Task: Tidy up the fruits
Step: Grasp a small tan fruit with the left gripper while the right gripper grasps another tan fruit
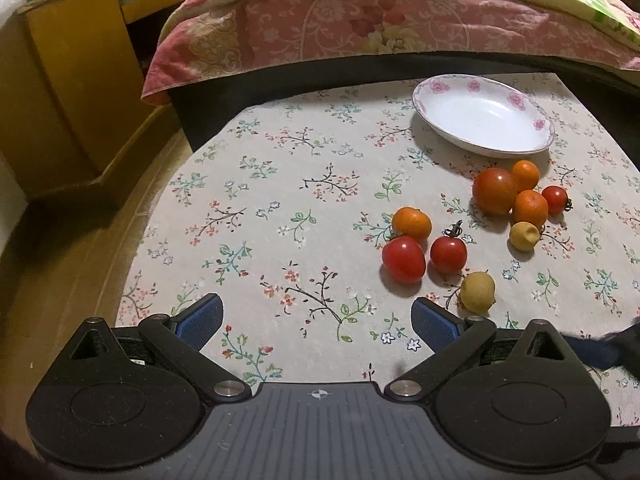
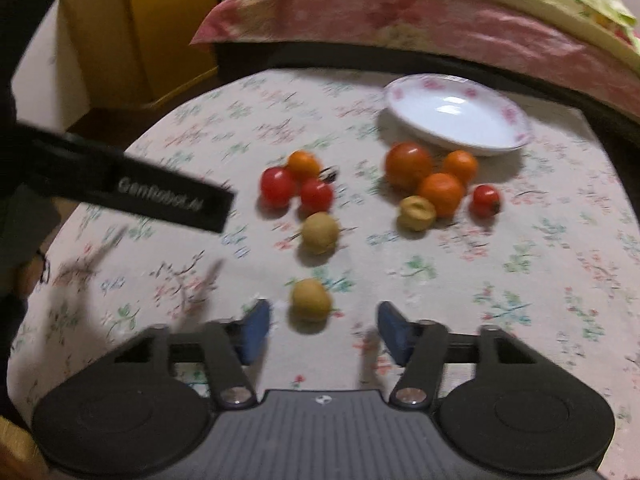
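Note:
Small fruits lie on a floral tablecloth [image 1: 280,200]. In the left wrist view, red tomatoes [image 1: 403,259], small oranges [image 1: 412,224] and yellow fruits [image 1: 477,292] lie right of centre, below an empty white plate [image 1: 484,120] with pink flowers. My left gripper [image 1: 316,320] is open over bare cloth, left of the fruit. In the blurred right wrist view, a yellow fruit [image 2: 311,300] lies just ahead of my right gripper [image 2: 325,330], between the lines of its blue fingers [image 2: 256,330]; neither one touches it. Further fruits [image 2: 408,165] and the plate [image 2: 456,114] lie beyond.
A bed with a pink floral quilt [image 1: 360,28] runs along the table's far edge. A yellow wooden cabinet [image 1: 76,80] stands at the left, beyond the table's left edge. The left gripper's black body [image 2: 160,196] reaches in from the left in the right wrist view.

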`<state>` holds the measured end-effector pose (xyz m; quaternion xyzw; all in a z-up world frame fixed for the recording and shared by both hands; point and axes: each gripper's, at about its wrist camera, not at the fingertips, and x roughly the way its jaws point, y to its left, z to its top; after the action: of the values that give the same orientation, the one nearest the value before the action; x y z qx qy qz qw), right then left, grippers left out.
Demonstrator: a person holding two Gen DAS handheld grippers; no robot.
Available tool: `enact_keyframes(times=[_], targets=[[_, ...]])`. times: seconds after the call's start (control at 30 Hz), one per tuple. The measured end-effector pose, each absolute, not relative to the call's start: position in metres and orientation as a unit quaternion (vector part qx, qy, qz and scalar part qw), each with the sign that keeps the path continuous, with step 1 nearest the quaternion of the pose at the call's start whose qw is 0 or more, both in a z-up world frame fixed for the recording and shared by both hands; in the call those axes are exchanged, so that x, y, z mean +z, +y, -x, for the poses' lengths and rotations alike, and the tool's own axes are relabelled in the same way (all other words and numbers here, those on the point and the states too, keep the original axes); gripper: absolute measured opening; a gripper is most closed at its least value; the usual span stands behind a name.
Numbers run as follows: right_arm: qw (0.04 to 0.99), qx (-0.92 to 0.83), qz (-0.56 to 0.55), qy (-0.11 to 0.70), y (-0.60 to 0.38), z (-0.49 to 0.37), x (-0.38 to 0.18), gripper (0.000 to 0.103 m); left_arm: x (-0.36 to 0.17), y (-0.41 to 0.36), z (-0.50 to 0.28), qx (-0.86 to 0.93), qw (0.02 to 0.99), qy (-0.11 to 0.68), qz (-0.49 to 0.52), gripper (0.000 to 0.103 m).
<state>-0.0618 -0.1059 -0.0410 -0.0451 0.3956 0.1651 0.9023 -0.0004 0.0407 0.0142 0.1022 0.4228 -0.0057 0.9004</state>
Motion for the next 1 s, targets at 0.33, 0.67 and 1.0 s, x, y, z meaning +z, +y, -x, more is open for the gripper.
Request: enact_keyframes(times=[0.33, 0.67, 1.0], targets=[[0.897, 0.192, 0.037, 0.396, -0.102, 0.052, -0.048, 0.021, 0.004, 0.035, 0.0, -0.038, 0.894, 0.437, -0.097, 0.09], [0.902, 0.139, -0.013, 0.409, -0.145, 0.054, -0.044, 0.021, -0.005, -0.002, 0.0, -0.097, 0.889, 0.432, -0.121, 0.075], [0.897, 0.129, -0.056, 0.418, -0.166, 0.048, -0.049, 0.021, -0.017, -0.026, -0.008, -0.119, 0.881, 0.438, -0.131, 0.07]])
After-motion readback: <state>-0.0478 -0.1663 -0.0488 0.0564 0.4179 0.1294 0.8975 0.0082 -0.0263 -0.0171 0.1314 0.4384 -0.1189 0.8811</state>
